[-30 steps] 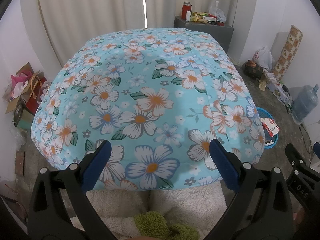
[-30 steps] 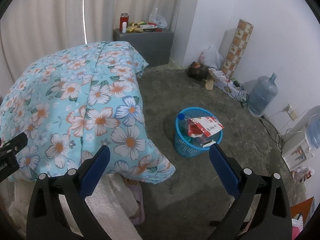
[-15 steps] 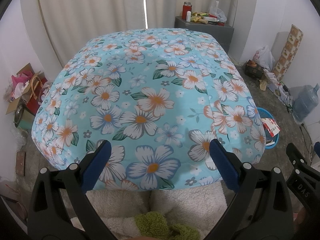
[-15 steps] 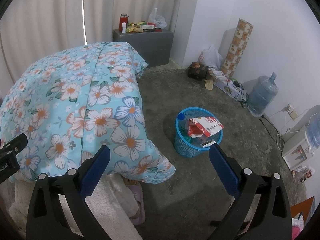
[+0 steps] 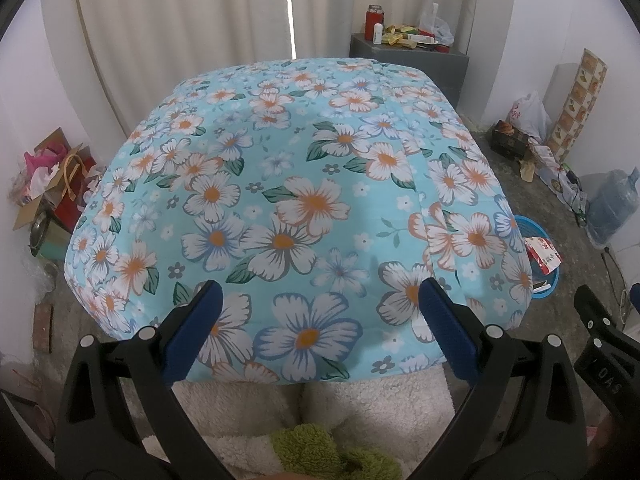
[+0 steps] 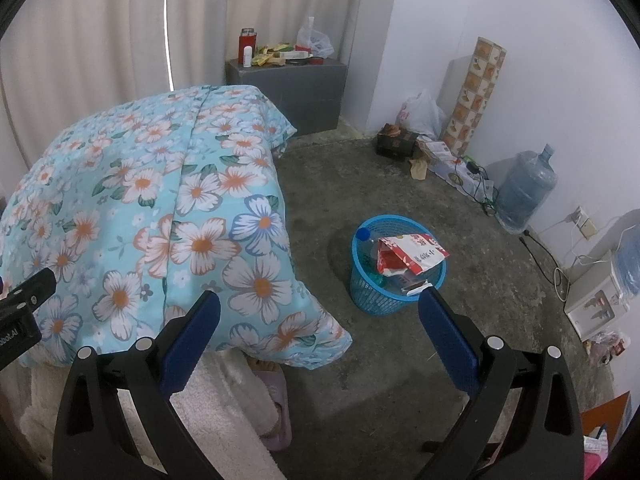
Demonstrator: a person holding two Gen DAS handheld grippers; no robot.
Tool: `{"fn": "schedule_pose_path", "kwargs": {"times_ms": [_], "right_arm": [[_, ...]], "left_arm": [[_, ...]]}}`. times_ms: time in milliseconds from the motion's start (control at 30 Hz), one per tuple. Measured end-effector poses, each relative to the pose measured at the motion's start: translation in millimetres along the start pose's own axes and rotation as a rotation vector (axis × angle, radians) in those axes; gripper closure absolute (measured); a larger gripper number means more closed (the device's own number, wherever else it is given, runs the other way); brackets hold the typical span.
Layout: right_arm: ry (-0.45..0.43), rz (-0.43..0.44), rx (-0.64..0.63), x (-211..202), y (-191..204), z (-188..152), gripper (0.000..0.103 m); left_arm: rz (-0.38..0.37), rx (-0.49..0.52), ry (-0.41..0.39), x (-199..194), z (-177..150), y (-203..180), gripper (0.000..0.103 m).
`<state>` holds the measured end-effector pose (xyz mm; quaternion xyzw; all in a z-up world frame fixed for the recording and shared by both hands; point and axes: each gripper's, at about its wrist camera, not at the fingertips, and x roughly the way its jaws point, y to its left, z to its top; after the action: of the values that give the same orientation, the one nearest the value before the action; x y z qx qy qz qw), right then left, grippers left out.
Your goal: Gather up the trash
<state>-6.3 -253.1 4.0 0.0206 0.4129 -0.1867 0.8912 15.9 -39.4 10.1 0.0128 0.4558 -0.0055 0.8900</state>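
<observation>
A blue plastic basket (image 6: 362, 284) stands on the concrete floor right of the bed. It holds a red and white packet (image 6: 408, 254), a bottle with a blue cap (image 6: 363, 234) and other trash. In the left wrist view the basket (image 5: 550, 280) peeks out behind the bed's right edge. My left gripper (image 5: 320, 300) is open and empty over the near end of the floral bedspread (image 5: 304, 200). My right gripper (image 6: 320, 312) is open and empty above the floor, near the basket.
A grey cabinet (image 6: 304, 84) with a red flask and packets stands at the back. A water jug (image 6: 524, 192), a plastic bag (image 6: 420, 114), a dark box and cables line the right wall. Boxes and bags (image 5: 48, 188) sit left of the bed. A slippered foot (image 6: 272, 380) is below.
</observation>
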Motion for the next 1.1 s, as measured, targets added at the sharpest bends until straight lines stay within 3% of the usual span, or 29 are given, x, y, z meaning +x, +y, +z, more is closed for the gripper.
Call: {"fn": "schedule_pose_path", "kwargs": {"times_ms": [1100], "right_arm": [[-0.001, 0.000, 0.012, -1.4, -0.1, 1.2, 0.007]], "left_arm": [[0.005, 0.000, 0.002, -0.2, -1.4, -0.8, 0.009]]}}
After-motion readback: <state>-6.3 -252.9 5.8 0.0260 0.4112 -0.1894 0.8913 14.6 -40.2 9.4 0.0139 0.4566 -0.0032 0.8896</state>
